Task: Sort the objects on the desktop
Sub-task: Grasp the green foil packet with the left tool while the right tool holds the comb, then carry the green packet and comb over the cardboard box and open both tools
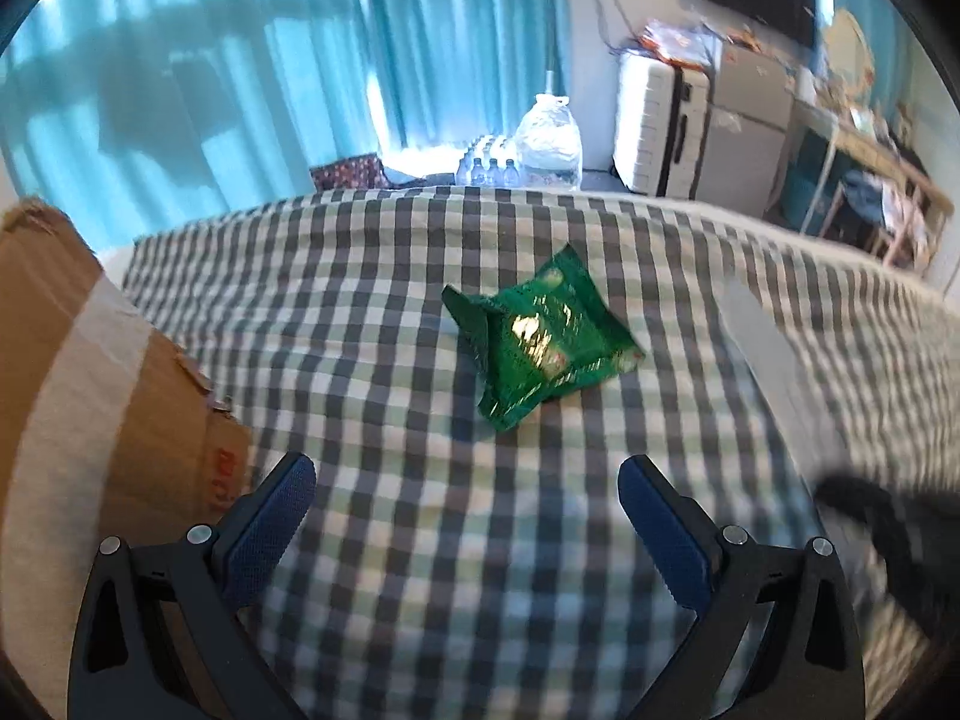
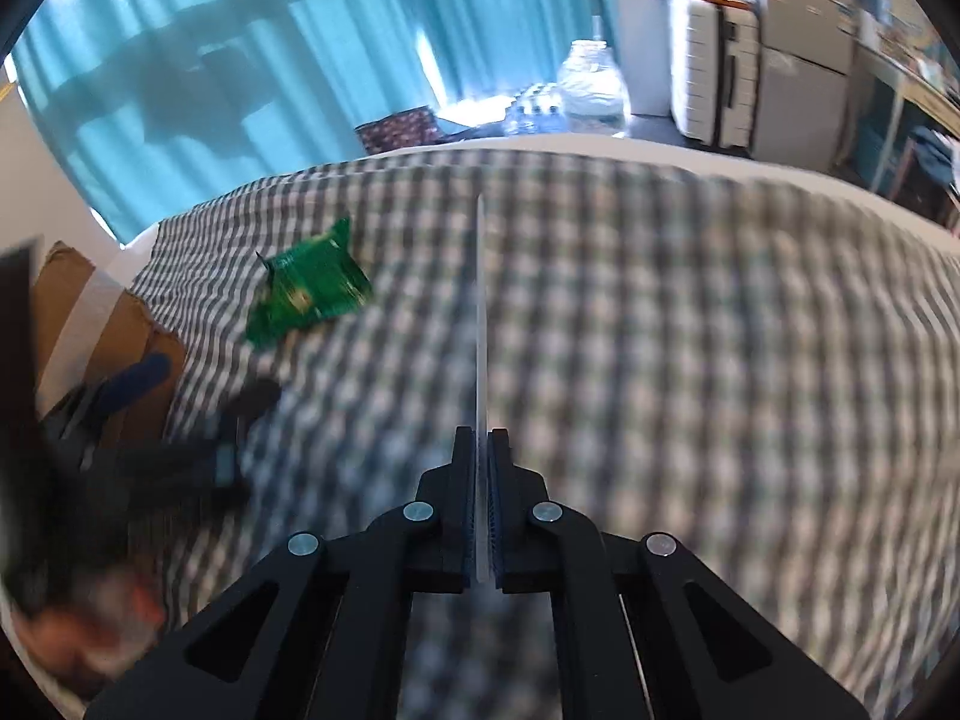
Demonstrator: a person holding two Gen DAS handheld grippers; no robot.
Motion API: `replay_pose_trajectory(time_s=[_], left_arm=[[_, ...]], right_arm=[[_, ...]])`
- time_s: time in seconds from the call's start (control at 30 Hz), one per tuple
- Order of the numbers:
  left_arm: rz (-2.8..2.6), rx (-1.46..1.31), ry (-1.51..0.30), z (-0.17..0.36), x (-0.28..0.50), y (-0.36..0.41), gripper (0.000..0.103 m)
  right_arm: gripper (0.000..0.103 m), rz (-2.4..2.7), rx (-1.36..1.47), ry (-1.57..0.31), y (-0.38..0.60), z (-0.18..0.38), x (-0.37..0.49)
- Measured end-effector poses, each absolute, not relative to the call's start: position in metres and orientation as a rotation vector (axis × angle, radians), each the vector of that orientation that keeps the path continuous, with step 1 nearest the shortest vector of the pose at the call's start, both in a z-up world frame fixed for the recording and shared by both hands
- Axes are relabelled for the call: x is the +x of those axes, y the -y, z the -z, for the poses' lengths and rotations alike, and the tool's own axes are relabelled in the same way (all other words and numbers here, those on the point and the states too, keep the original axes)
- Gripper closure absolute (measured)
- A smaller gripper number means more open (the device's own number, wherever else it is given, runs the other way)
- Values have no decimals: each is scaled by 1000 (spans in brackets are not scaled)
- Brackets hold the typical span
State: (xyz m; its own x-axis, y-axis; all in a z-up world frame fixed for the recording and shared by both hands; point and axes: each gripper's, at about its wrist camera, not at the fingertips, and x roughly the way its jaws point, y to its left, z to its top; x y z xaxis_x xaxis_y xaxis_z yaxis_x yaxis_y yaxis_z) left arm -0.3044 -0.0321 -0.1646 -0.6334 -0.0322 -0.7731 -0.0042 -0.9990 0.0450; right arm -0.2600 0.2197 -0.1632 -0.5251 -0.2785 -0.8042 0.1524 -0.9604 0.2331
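Closest to my right-wrist camera, the right tool (image 2: 480,450) has its pads pressed together on a thin, flat, pale card (image 2: 479,312) — I see it edge-on, a narrow strip running straight out ahead from between the fingers. In the left-wrist view the same card (image 1: 757,336) shows as a blurred grey slab off to the right, above the checked bedcover (image 1: 372,324).

My left tool (image 1: 467,480) stands wide open, blue pads (image 1: 273,531) well apart, with nothing between them. It hangs over the bedcover, pointing down at it.

The green foil snack packet (image 1: 543,339) lies crumpled on the checked cover, ahead of the left tool and apart from both fingers. From the right-wrist camera the packet (image 2: 309,291) sits to the left, near the bed's edge.

A cardboard box (image 1: 78,372) with a pale tape band stands at the left, just beside the left tool — touching the cover's edge, as far as I can tell. Beyond the bed, teal curtains (image 1: 252,60), a big water jug (image 1: 549,141) and a white suitcase (image 1: 660,126) are blurred.
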Motion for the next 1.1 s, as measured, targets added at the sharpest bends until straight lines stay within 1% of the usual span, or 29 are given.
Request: replay_pose_trajectory(time_s=[0.17, 0.33, 0.43, 0.47, 0.5, 0.53, 0.57, 0.6, 0.63, 0.67, 0.7, 0.77, 0.83, 0.97, 1.1], left_arm=[[2827, 1336, -131, 159, -328, 27, 0], [2797, 1411, -345, 174, -357, 30, 0], [2764, 1396, -393, 180, -370, 31, 0], [2762, 1392, -386, 181, -372, 30, 0], [2768, 1389, -368, 181, -377, 28, 0], [2777, 1385, -352, 180, -379, 25, 3], [2786, 1382, -346, 179, -380, 23, 15], [2795, 1375, -345, 178, -380, 21, 21], [2807, 1364, -343, 177, -378, 22, 36], [2815, 1356, -343, 175, -377, 23, 48], [2823, 1363, -355, 174, -376, 25, 53], [2833, 1394, -404, 174, -372, 28, 58], [2843, 1410, -427, 171, -366, 30, 59], [2884, 1415, -338, 161, -347, 22, 59], [2893, 1447, -315, 154, -325, 16, 60]], right_arm=[[99, 2544, 1400, 257, -240, 165, -256], [99, 2525, 1402, 258, -241, 170, -258], [99, 2518, 1414, 273, -239, 175, -264], [97, 2512, 1422, 270, -238, 177, -266], [92, 2510, 1428, 265, -237, 180, -269], [89, 2512, 1425, 266, -236, 181, -269], [86, 2522, 1412, 267, -234, 182, -270], [86, 2536, 1404, 252, -230, 183, -270], [87, 2554, 1399, 215, -226, 184, -268], [95, 2571, 1401, 188, -222, 184, -267], [99, 2575, 1410, 182, -221, 185, -266], [99, 2574, 1403, 236, -224, 184, -260], [99, 2569, 1415, 285, -229, 185, -254], [99, 2591, 1425, 255, -231, 177, -237], [99, 2585, 1424, 257, -226, 167, -216]])
